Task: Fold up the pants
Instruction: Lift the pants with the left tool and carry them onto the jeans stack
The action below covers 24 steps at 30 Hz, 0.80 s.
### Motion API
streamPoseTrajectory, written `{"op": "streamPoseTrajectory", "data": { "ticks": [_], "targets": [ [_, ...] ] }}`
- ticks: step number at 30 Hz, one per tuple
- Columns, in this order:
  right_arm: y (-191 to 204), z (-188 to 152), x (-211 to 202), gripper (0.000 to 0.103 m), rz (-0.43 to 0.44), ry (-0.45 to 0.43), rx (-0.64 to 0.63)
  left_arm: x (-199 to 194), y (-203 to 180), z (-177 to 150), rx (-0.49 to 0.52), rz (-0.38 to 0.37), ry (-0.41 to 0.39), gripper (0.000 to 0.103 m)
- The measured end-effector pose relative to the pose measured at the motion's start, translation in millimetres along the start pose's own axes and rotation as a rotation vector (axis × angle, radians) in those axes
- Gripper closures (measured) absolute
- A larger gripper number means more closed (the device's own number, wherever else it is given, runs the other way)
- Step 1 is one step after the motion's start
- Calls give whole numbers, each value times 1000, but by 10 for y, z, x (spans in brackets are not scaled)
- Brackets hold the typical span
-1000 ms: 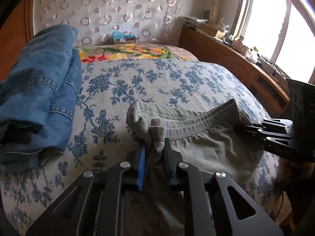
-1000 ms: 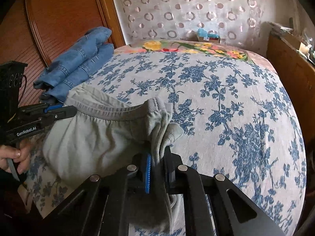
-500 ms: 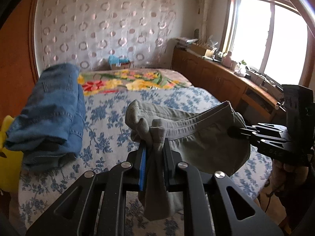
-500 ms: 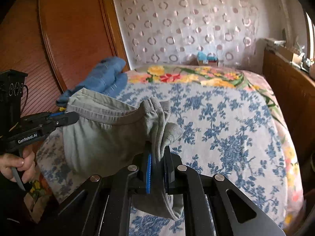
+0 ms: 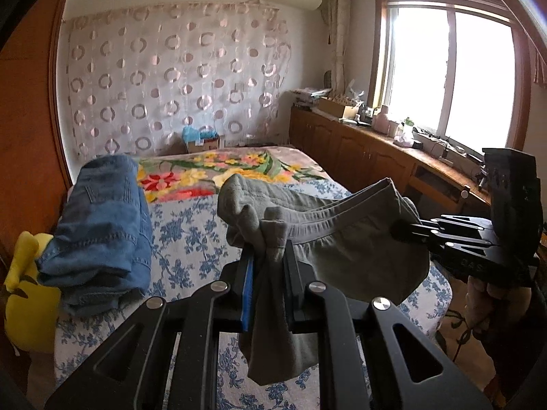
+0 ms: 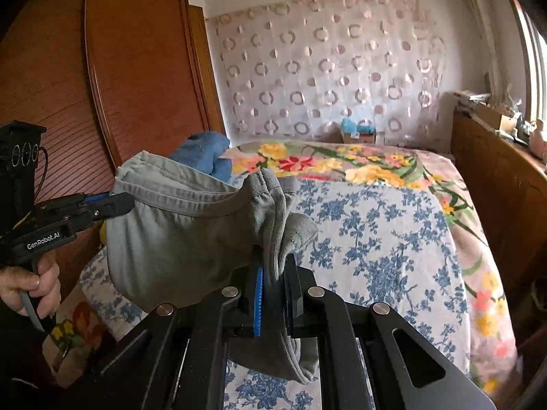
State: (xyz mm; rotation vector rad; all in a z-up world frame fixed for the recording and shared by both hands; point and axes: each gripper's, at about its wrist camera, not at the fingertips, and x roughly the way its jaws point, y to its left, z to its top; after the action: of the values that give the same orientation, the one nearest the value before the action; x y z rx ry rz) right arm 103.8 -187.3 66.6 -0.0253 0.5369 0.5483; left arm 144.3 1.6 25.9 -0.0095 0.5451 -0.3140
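Left wrist view: 1 pair of grey-green pants [image 5: 345, 239], waistband bunched and stretched, held above the near edge of the bed [image 5: 191, 239]; left gripper [image 5: 268, 266] clamped narrow on 1 end of the waistband, cloth hanging below; right gripper [image 5: 401, 229] pinching the other end; 1 folded pair of blue jeans [image 5: 102, 232] at the bed's left edge.

Right wrist view: pants [image 6: 177, 235] sag between 2 grippers; right gripper [image 6: 273, 283] clamped narrow on the waistband; left gripper [image 6: 119, 205] gripping the far end; 1 hand [image 6: 30, 283] on its handle.

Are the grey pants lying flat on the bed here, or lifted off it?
Lifted. The grey pants hang by the waistband between the left tool and right tool, sagging above the bed.
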Motion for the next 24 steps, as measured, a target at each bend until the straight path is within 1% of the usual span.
{"op": "streamPoseTrajectory", "data": {
  "ticks": [6,11,16,24],
  "targets": [
    [-22,111,-21,94,8,-26,-18,-92,-12,118,6,15,-21,87],
    [-64,284,62,94,22,-43,-37,-127,59,246,3,33,-36,87],
    [-112,425,287,94,49,-47,-64,-113,189,320,-13,66,-34,87],
    [-243,667,764,94,100,-30,-84,-16,435,404,-51,110,-19,87]
  ]
}}
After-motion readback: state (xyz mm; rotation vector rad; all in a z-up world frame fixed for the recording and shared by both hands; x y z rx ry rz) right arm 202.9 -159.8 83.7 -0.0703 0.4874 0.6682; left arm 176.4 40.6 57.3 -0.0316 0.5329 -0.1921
